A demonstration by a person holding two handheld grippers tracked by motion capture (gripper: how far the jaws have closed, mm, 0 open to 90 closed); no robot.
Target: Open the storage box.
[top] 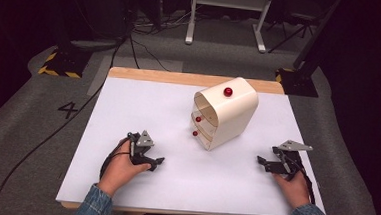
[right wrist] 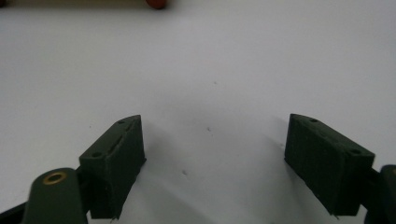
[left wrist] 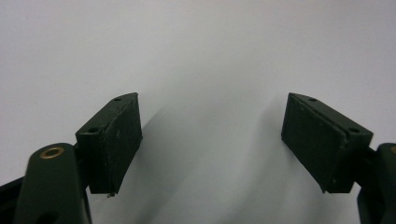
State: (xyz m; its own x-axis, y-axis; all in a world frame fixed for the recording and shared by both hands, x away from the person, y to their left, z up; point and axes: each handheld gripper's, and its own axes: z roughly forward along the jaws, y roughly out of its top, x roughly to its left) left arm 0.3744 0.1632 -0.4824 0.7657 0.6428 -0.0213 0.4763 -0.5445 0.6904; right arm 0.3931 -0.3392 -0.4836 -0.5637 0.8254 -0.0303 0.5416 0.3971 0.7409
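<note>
A cream cabinet (top: pixel 230 115) with a rounded top stands right of the middle of the white table (top: pixel 144 99). Its drawer fronts face the near left and carry two red knobs (top: pixel 198 119); a third red knob (top: pixel 228 92) sits on its top. My left gripper (top: pixel 148 152) rests low over the table, near left of the cabinet and apart from it, open. Nothing but bare white surface lies between its pads (left wrist: pixel 116 140), as the left gripper (left wrist: pixel 212 121) shows in its own view. My right gripper (top: pixel 265 162), near right of the cabinet, is open and empty too (right wrist: pixel 215 140).
A red rounded thing (right wrist: pixel 156 3) peeks in at the top edge of the right gripper view. A wooden strip (top: pixel 180 78) edges the table's far side. Beyond it are grey floor, cables (top: pixel 147 49) and stand feet with hazard stripes (top: pixel 60 69).
</note>
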